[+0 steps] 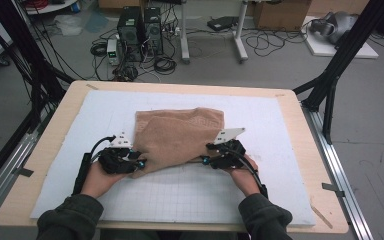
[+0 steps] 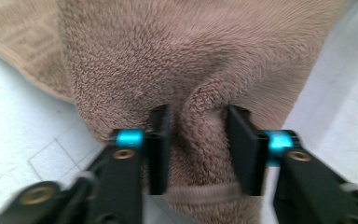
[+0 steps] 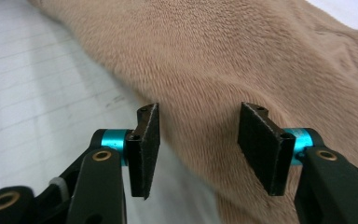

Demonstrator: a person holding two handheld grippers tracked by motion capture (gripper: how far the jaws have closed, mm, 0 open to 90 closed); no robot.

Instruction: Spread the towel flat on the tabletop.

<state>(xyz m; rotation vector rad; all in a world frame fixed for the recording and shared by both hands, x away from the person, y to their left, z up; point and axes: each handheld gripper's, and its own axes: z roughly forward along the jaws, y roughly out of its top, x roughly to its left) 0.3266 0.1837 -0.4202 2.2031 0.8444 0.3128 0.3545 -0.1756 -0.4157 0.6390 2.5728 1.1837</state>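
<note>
Soft, limp brown towel: left gripper jaws pinch its near-left corner ridge; right gripper jaws spread over its near-right edge.

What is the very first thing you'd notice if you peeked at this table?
A fluffy brown towel lies folded in the middle of the pale gridded mat. At its near edge, the left gripper has a ridge of towel bunched between its jaws, and the right gripper has its jaws spread over the cloth without pinching it. Past the table, black computer towers stand on the floor among tangled cables.
</note>
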